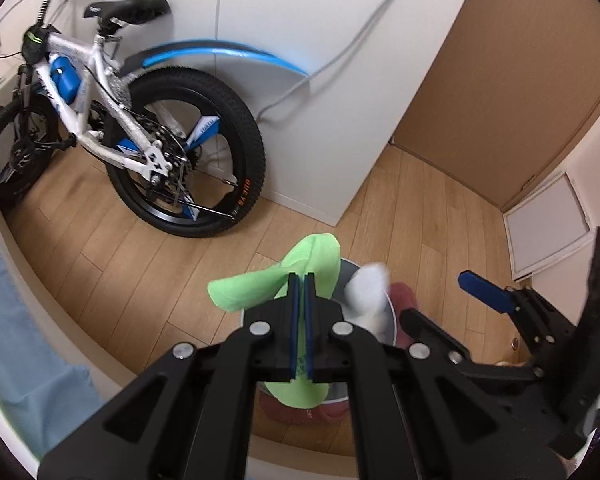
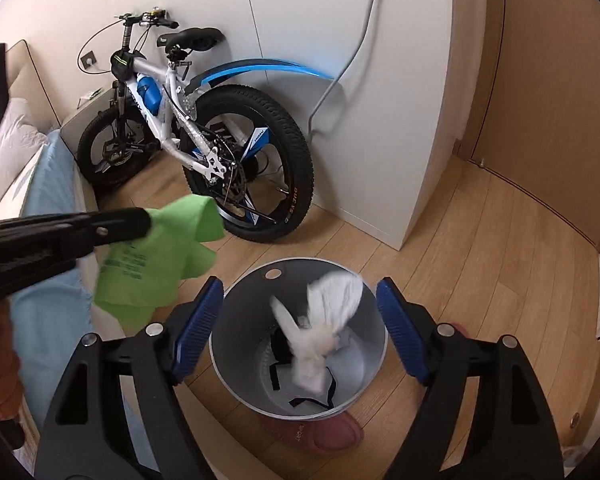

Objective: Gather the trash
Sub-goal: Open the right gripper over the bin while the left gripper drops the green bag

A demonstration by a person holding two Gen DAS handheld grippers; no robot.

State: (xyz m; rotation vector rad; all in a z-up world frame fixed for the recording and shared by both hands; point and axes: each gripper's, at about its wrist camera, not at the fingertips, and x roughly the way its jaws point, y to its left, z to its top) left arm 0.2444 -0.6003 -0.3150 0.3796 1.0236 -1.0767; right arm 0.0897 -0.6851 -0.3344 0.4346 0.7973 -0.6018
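Observation:
My left gripper (image 1: 301, 280) is shut on a crumpled green bag (image 1: 260, 284) and holds it in the air beside the bin; it also shows in the right wrist view (image 2: 160, 252). My right gripper (image 2: 300, 320) is open and empty above a grey round bin (image 2: 236, 364). A white crumpled tissue (image 2: 324, 320), blurred, is in mid-air inside the bin's mouth; it also shows in the left wrist view (image 1: 366, 292). The bin (image 1: 346, 268) is mostly hidden behind my left gripper there. Black straps lie in the bin's bottom.
A white and blue bicycle (image 2: 188, 128) leans against the white wall. A bed with a light blue cover (image 2: 48, 208) is at the left. A reddish slipper (image 2: 320, 434) lies by the bin on the wooden floor (image 2: 480, 260). A brown door (image 1: 500, 80) is at the right.

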